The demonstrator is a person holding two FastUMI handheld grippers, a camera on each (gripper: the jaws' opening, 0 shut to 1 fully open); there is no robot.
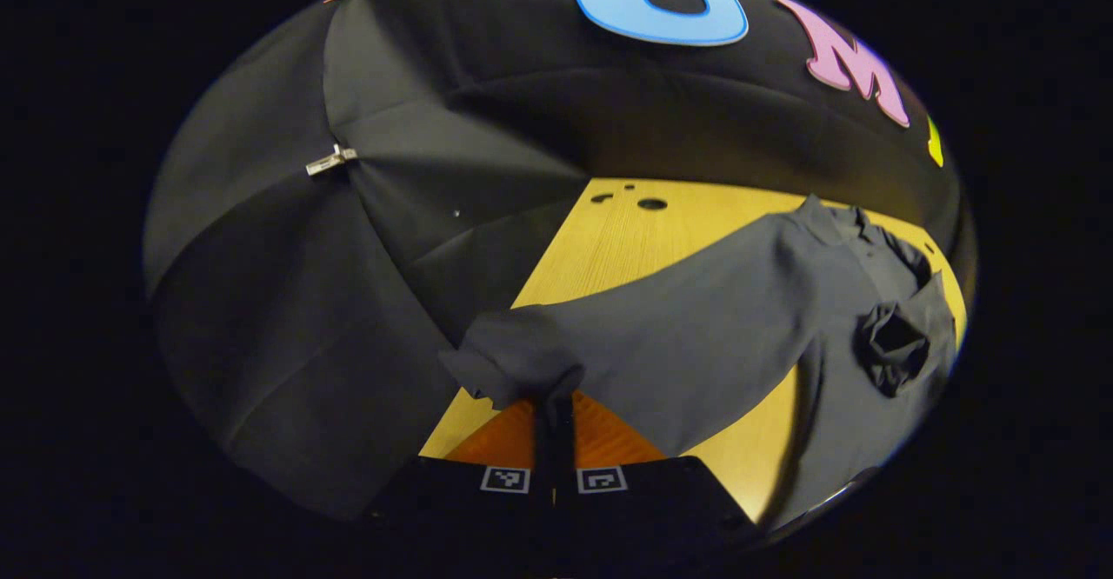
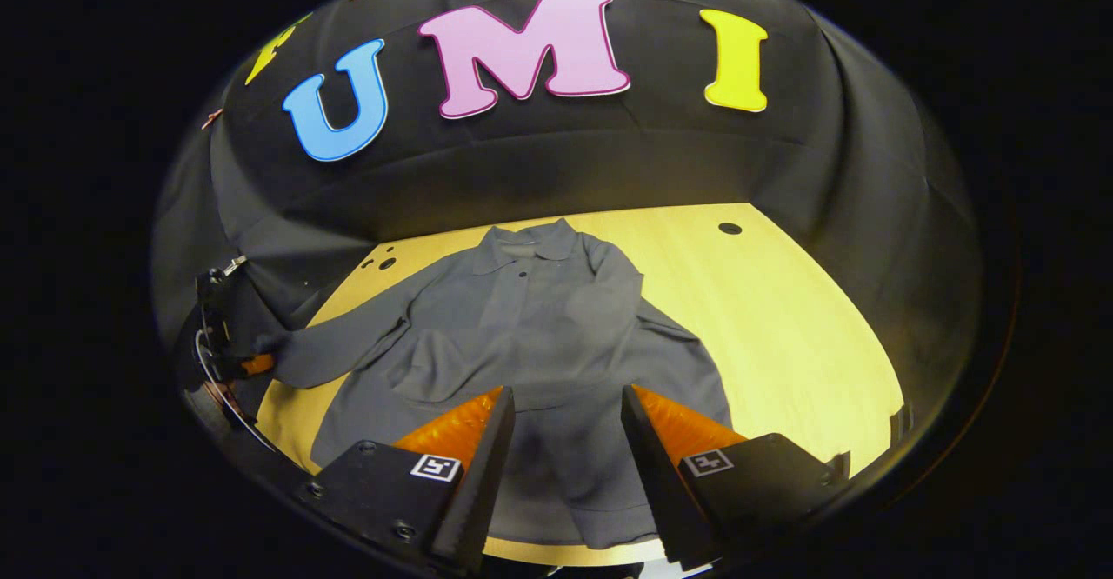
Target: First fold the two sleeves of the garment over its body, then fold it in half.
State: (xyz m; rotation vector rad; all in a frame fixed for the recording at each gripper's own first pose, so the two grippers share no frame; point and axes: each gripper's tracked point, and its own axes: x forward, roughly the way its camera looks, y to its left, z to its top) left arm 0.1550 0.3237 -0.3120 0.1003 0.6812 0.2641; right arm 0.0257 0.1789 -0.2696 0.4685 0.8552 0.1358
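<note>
Left gripper view: sleeve (image 1: 522, 357) in hand-held gripper (image 1: 553, 414).

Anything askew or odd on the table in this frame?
Nothing is damaged. The grey coat lies flat, one sleeve already folded over its body. The other sleeve is stretched sideways, pinched in the left hand-held gripper; that fits mid-fold.

Plenty of bare top on the yellow wooden table (image 2: 783, 327) off to the right of the grey collared garment (image 2: 539, 336), with just one small round hole (image 2: 729, 229) back there. The far left corner had a few more small holes (image 1: 639, 201) but sat open too. The black cloth booth wall (image 2: 852, 214) boxed the table in at the back and both sides. A small metal clip (image 1: 330, 160) stuck out of the cloth. The garment's outstretched grey sleeve (image 1: 556, 344) blocked the table's left edge.
</note>
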